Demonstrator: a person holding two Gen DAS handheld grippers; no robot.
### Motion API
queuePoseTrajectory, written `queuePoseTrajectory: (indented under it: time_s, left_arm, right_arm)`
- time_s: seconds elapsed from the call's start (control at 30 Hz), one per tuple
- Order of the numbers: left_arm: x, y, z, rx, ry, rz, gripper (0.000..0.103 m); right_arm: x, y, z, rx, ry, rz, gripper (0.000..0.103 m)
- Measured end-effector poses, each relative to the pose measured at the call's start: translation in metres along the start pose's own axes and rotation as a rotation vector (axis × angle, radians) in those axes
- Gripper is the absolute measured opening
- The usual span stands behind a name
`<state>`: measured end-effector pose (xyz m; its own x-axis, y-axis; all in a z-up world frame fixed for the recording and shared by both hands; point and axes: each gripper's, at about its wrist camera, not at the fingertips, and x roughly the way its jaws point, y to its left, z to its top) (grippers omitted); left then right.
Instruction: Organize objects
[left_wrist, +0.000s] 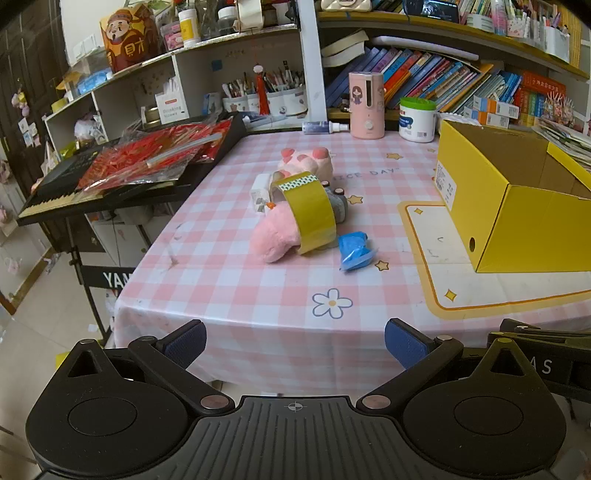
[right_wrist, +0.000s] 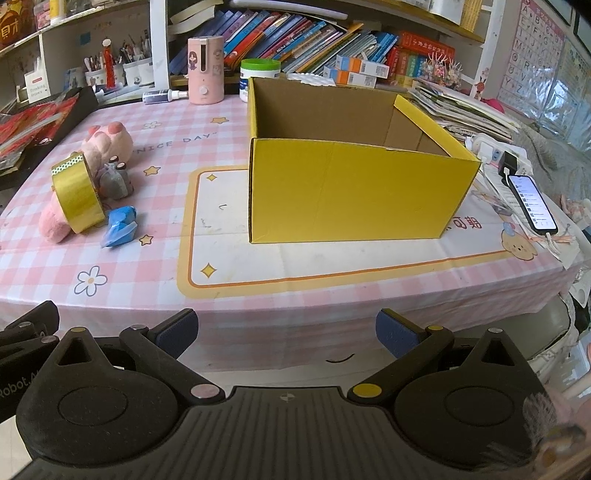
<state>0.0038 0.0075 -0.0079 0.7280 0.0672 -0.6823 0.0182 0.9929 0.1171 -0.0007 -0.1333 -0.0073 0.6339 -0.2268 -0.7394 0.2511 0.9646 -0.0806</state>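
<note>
Your left gripper (left_wrist: 293, 341) hangs off the near edge of the table (left_wrist: 229, 280) with its blue pads spread as wide as they go and nothing between them; your right gripper (right_wrist: 286, 332) is the same, wide open and empty, also short of the table edge. The clutter sits in one heap on the pink checked cloth, left of the yellow cardboard box (right_wrist: 354, 192). A roll of yellow tape (left_wrist: 308, 210) stands tilted on its edge, leaning on a pink plush toy (left_wrist: 273, 240). Behind the roll you have a second pink plush with paw pads (left_wrist: 310, 158), a small white charger (left_wrist: 260, 192) to its left, and a small grey item (left_wrist: 341, 206) partly hidden. A crumpled blue bag (left_wrist: 354, 251) lies just beside the roll, towards the box. The box stands open on the yellow-bordered mat (right_wrist: 229, 258), well apart from the heap
</note>
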Motion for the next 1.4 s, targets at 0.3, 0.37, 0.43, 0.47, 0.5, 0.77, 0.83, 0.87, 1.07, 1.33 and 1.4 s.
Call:
queuePoseTrajectory:
  time_s: [0.3,0.37,0.43,0.47,0.5,0.77,0.83,0.87,1.07,1.33,1.4]
  left_arm:
    - [0.0001,-0.0002,0.0007,-0.002,0.002,0.002,0.103]
    - [0.0002,-0.0002,0.0006,-0.002,0.002,0.002,0.103]
    - [-0.0002,0.0001,0.0002,-0.002,0.002,0.002,0.103]
    - [-0.0007,0.0004,-0.0001,-0.002,0.002,0.002,0.103]
    - [-0.0004,0.0002,0.0002,-0.002,0.002,0.002,0.103]
    - [-0.0007,0.0005,0.0,-0.003,0.003,0.002,0.103]
    - [-0.0005,0.0004,0.0001,-0.002,0.003,0.002,0.103]
    - [-0.0006,0.0006,-0.0001,-0.002,0.003,0.002,0.103]
    - [-0.0003,0.0002,0.0002,-0.003,0.003,0.002,0.103]
    - [-0.0003,0.0026,-0.0014,-0.005,0.007,0.0,0.103]
    - [0.0001,0.0032,-0.0016,-0.006,0.009,-0.001,0.103]
  right_arm:
    - [-0.0006,0.0001,-0.0002,0.0,0.001,0.0,0.103]
    - [-0.0003,0.0002,-0.0004,0.0,0.001,0.0,0.103]
    - [-0.0009,0.0,-0.0005,0.001,0.002,0.0,0.103]
    - [-0.0012,0.0001,-0.0007,0.002,0.003,0.001,0.103]
    - [-0.0016,0.0001,-0.0007,0.003,0.004,0.001,0.103]
    - [-0.0017,0.0001,-0.0009,0.003,0.004,0.002,0.103]
    - [-0.0017,0.0004,-0.001,0.003,0.004,0.002,0.103]
    - [-0.0015,0.0002,-0.0009,0.003,0.004,0.001,0.103]
    - [-0.0013,0.0004,-0.0008,0.003,0.004,0.001,0.103]
    - [-0.0004,0.0014,-0.0022,0.002,0.007,0.003,0.103]
    - [-0.0004,0.0019,-0.0023,0.001,0.009,0.003,0.103]
